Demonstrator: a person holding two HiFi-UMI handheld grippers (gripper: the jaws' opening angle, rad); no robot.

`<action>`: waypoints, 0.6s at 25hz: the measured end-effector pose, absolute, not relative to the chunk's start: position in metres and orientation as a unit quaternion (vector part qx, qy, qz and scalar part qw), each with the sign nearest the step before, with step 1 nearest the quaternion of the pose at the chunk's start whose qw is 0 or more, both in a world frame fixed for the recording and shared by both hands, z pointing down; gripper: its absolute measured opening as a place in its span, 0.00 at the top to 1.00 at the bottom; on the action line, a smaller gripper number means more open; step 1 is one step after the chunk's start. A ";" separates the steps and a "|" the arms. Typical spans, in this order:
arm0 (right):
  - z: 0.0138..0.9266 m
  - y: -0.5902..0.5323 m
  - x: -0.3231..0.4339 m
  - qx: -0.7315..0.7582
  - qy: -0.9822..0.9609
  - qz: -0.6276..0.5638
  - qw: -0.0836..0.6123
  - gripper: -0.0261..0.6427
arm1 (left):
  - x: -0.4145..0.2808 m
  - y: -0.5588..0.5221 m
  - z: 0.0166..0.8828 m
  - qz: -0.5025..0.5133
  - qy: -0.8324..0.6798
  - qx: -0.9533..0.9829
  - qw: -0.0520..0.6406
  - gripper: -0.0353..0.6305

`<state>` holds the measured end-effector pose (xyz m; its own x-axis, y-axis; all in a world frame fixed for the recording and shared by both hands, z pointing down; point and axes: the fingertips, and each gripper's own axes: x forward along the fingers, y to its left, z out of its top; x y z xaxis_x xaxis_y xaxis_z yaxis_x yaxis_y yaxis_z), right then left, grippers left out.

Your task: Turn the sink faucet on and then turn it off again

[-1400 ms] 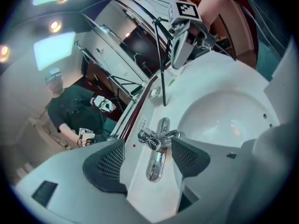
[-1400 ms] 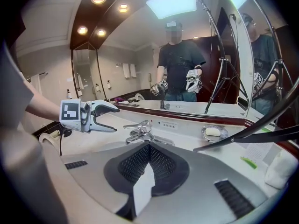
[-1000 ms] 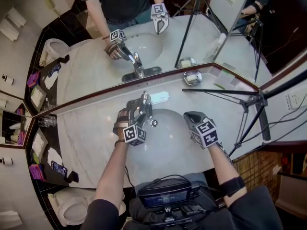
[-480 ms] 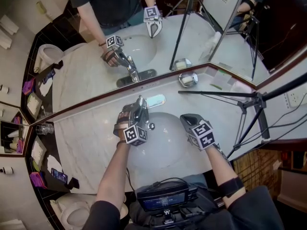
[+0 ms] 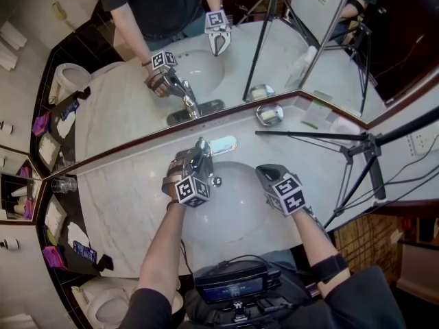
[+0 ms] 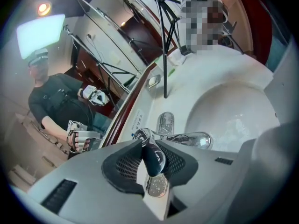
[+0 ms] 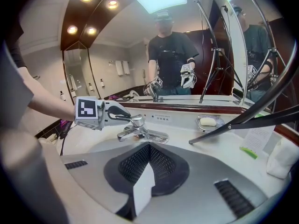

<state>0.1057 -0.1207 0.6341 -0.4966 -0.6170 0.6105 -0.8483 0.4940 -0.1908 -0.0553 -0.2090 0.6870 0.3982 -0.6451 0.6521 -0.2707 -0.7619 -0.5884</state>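
The faucet (image 5: 204, 151) stands at the back of the sink basin (image 5: 236, 214). Your left gripper (image 5: 195, 160) has just been closing and now pinches the faucet's lever (image 6: 153, 157). Your right gripper (image 5: 267, 175) hovers over the basin, jaws pressed together. On the surface (image 5: 116, 197) to the right, a soap dish (image 5: 269, 114) and a tripod leg (image 5: 309, 136) lie well apart from the faucet.

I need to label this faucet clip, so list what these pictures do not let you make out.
Whether water runs: spout mouth faces away in the left gripper view; too small in the head view.
Faucet lever: partly covered by the left gripper, whose jaws have just been closing on it.
Label print behind the spout: too small, right gripper view.
White object: cut off by the right gripper view's edge.
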 end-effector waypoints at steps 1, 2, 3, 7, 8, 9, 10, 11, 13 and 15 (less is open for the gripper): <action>0.634 -0.121 0.106 0.441 -0.830 0.242 0.239 0.93 | -0.055 -0.210 0.689 -0.472 0.274 -0.815 0.197 0.81; 0.635 -0.121 0.107 0.442 -0.830 0.243 0.239 0.93 | -0.054 -0.211 0.690 -0.474 0.267 -0.816 0.194 0.81; 0.635 -0.120 0.107 0.442 -0.830 0.243 0.239 0.93 | -0.054 -0.211 0.690 -0.476 0.260 -0.818 0.190 0.81; 0.639 -0.119 0.103 0.437 -0.832 0.244 0.240 0.93 | -0.053 -0.215 0.689 -0.482 0.239 -0.826 0.166 0.81; 0.640 -0.119 0.102 0.437 -0.832 0.244 0.240 0.93 | -0.053 -0.216 0.688 -0.484 0.232 -0.829 0.159 0.81; 0.639 -0.119 0.101 0.436 -0.832 0.244 0.239 0.93 | -0.052 -0.216 0.687 -0.486 0.225 -0.831 0.152 0.81; 0.638 -0.119 0.100 0.436 -0.833 0.244 0.239 0.93 | -0.051 -0.217 0.687 -0.488 0.218 -0.833 0.146 0.81; 0.638 -0.120 0.099 0.436 -0.833 0.244 0.239 0.93 | -0.051 -0.217 0.687 -0.489 0.212 -0.834 0.141 0.81; 0.637 -0.121 0.098 0.435 -0.833 0.244 0.238 0.93 | -0.050 -0.219 0.686 -0.492 0.202 -0.837 0.129 0.81; 0.638 -0.123 0.097 0.434 -0.834 0.244 0.238 0.93 | -0.049 -0.221 0.685 -0.496 0.190 -0.839 0.117 0.81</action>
